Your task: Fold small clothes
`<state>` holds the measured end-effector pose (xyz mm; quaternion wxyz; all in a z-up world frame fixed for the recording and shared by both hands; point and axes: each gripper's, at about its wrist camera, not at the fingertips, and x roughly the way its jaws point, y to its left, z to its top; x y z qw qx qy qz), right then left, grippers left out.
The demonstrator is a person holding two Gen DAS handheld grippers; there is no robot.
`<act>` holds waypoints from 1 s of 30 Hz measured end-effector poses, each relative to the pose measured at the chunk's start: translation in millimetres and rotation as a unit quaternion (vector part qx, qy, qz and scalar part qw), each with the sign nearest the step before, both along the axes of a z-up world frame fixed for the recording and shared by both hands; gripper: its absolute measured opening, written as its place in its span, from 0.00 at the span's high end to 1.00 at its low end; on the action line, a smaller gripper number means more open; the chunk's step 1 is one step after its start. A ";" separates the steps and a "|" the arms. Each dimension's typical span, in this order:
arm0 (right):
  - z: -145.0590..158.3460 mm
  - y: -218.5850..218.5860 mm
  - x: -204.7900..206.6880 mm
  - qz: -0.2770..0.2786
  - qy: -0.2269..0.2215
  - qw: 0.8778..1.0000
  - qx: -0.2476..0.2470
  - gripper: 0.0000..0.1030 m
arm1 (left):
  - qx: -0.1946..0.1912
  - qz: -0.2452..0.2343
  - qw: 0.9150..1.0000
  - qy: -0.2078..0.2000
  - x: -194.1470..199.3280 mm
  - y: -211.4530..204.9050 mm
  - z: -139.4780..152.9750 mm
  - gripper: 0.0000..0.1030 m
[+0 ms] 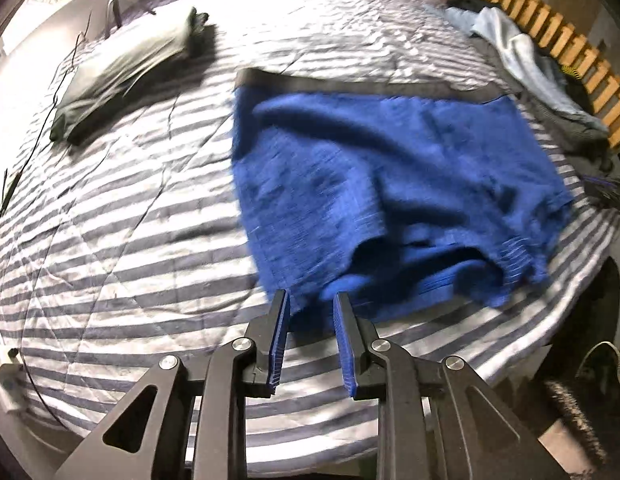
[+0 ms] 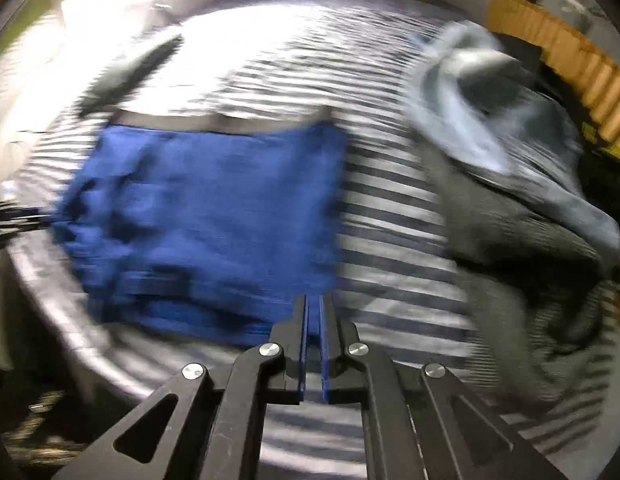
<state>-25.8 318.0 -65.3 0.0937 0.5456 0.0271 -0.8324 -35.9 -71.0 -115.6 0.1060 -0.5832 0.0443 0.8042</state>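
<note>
Left wrist view: the left gripper [image 1: 311, 300] hangs over the near hem of the blue shorts [image 1: 390, 176], its jaws a little apart with nothing pinched between the pads. Beyond its tips the shorts lie spread on the striped bedspread [image 1: 130, 220], dark waistband at the far side (the near hem is rumpled and partly turned up). Farther out to its left sits a folded dark garment [image 1: 122, 72]; to its far right, a heap of pale blue and grey clothes [image 1: 526, 56] lies against a wooden slatted rail [image 1: 550, 28]. Right wrist view, badly blurred: the right gripper [image 2: 313, 300] shows only a narrow slit, apparently empty, just above the shorts' near corner.
</note>
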 end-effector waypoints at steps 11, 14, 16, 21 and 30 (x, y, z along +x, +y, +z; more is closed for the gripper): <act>-29.1 -183.6 1.4 0.194 -0.029 0.978 -0.073 0.80 | -0.007 0.011 1.000 0.012 -5.3 0.1 -20.0 0.76; -48.1 -198.5 -7.5 0.194 -0.046 0.979 -0.049 0.80 | -0.011 0.011 1.000 0.012 -6.6 -0.1 -22.9 0.76; -55.6 -200.4 -8.0 0.191 -0.052 0.979 -0.037 0.80 | -0.019 0.007 1.000 0.011 -7.2 0.2 -25.6 0.76; -50.2 -185.7 -7.6 0.179 -0.050 0.981 -0.049 0.99 | -0.016 0.015 1.000 0.016 -8.2 -5.3 -25.0 0.96; -14.5 -169.6 -5.8 0.163 -0.045 0.978 -0.124 0.99 | -0.010 0.047 0.998 0.031 -0.7 -37.7 0.5 0.96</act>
